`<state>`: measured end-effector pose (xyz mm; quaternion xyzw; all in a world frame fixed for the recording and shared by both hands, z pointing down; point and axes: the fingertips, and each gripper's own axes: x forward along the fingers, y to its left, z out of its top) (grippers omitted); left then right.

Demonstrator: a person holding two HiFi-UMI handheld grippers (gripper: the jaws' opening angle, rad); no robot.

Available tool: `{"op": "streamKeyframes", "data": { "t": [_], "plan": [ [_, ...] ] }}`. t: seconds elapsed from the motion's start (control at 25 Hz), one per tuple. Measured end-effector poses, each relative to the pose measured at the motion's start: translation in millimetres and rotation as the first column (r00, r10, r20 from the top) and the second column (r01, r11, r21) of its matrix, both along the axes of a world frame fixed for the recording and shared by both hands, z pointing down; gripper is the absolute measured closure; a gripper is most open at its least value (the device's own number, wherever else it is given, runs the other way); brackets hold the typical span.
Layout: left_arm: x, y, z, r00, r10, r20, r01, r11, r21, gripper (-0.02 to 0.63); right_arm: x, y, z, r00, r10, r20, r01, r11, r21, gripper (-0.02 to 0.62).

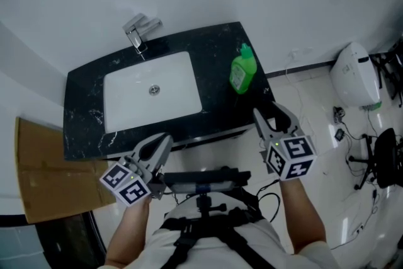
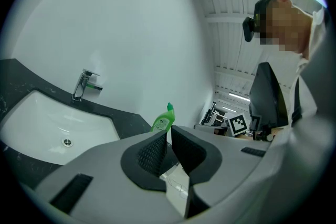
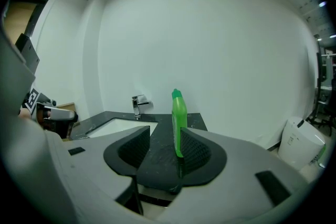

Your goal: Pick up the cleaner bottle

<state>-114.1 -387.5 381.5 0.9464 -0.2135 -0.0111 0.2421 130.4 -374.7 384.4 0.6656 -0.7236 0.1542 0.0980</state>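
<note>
The green cleaner bottle (image 1: 242, 70) stands upright on the right part of the black countertop (image 1: 214, 47), beside the white sink (image 1: 126, 104). My right gripper (image 1: 274, 119) hovers open at the counter's front right corner, short of the bottle. In the right gripper view the bottle (image 3: 178, 119) lines up just inside the right jaw of that gripper (image 3: 165, 134), farther off and not touched. My left gripper (image 1: 162, 143) hangs below the counter's front edge, jaws almost together and empty. In the left gripper view, the bottle (image 2: 164, 121) shows beyond the left gripper (image 2: 168, 137).
A chrome faucet (image 1: 141, 31) sits at the back of the sink. Brown cardboard (image 1: 38, 167) leans at the left of the counter. On the floor to the right are a white bin (image 1: 356, 75), cables and a black chair (image 1: 384, 157). A white wall rises behind the counter.
</note>
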Motion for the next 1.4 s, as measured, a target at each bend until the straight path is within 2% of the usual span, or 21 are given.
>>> {"op": "streamKeyframes", "data": {
  "t": [1.4],
  "plan": [
    [6.8, -20.9, 13.8, 1.000, -0.022, 0.022, 0.022, 0.999, -0.027, 0.584, 13.2, -54.6, 64.7, 0.997, 0.004, -0.079, -0.012, 0.995, -0.099, 0.359]
  ]
}}
